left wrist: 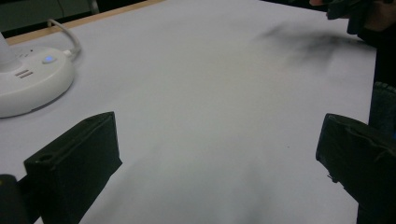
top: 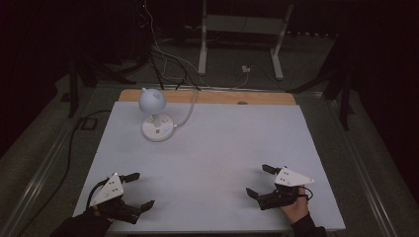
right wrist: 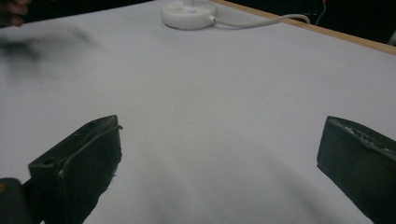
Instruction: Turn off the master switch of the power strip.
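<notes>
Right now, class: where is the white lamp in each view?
High view: lamp stands upper left on the table.
Left gripper view: its round base at the left edge.
Right gripper view: base at top centre.
Shared landmark: its white cord.

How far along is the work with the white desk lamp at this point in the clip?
Nothing looks done yet. The white desk lamp with a round base stands untouched at the far left of the white-covered table, cable still attached. The left gripper and right gripper rest near the front edge, jaws wide apart with nothing between them. Reaching the lamp is all still ahead.
</notes>
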Demonstrator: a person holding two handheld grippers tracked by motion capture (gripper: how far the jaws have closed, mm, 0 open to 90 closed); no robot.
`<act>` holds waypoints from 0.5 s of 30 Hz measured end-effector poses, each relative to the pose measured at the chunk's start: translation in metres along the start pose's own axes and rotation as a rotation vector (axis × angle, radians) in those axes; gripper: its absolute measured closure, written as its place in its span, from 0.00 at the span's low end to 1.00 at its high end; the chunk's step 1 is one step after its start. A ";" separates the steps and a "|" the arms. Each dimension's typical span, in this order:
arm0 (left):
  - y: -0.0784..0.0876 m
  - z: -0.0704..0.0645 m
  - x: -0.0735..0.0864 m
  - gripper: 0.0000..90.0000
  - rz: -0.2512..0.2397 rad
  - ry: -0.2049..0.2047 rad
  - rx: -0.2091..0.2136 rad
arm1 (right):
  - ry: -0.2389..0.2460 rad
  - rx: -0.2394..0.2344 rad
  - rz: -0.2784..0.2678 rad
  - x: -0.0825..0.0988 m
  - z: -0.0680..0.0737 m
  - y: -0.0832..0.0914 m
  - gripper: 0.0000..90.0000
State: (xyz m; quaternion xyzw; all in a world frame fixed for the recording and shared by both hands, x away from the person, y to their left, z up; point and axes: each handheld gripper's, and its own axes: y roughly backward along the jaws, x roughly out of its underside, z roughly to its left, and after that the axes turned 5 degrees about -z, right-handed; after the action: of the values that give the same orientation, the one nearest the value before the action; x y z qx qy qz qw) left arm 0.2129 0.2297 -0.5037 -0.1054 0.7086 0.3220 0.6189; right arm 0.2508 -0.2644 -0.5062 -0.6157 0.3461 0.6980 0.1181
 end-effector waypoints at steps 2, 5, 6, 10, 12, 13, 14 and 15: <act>0.000 0.000 0.000 0.00 0.005 -0.002 0.001 | 0.008 0.004 0.007 0.000 0.001 -0.001 0.00; -0.001 0.001 0.001 0.00 0.008 -0.003 0.003 | 0.013 0.000 0.016 0.002 0.003 -0.003 0.00; -0.001 0.000 0.001 0.00 0.008 -0.002 0.007 | 0.014 -0.001 0.012 0.002 0.004 -0.004 0.00; -0.001 0.000 0.001 0.00 0.008 -0.006 0.009 | 0.023 0.006 -0.013 0.005 0.006 -0.006 0.00; -0.001 0.000 0.001 0.00 0.008 -0.007 0.011 | 0.030 0.013 -0.013 0.005 0.007 -0.006 0.00; -0.001 0.000 0.001 0.00 0.008 -0.008 0.011 | 0.028 0.009 -0.011 0.005 0.007 -0.007 0.00; -0.002 0.000 0.001 0.00 0.014 -0.008 0.013 | 0.031 0.011 -0.005 0.004 0.007 -0.007 0.00; -0.002 0.000 0.001 0.00 0.014 -0.008 0.013 | 0.039 0.017 0.004 0.004 0.007 -0.007 0.00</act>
State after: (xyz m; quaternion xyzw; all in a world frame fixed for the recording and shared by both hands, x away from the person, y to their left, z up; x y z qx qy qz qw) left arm 0.2138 0.2285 -0.5054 -0.0951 0.7089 0.3218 0.6204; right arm 0.2490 -0.2558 -0.5119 -0.6275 0.3554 0.6831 0.1153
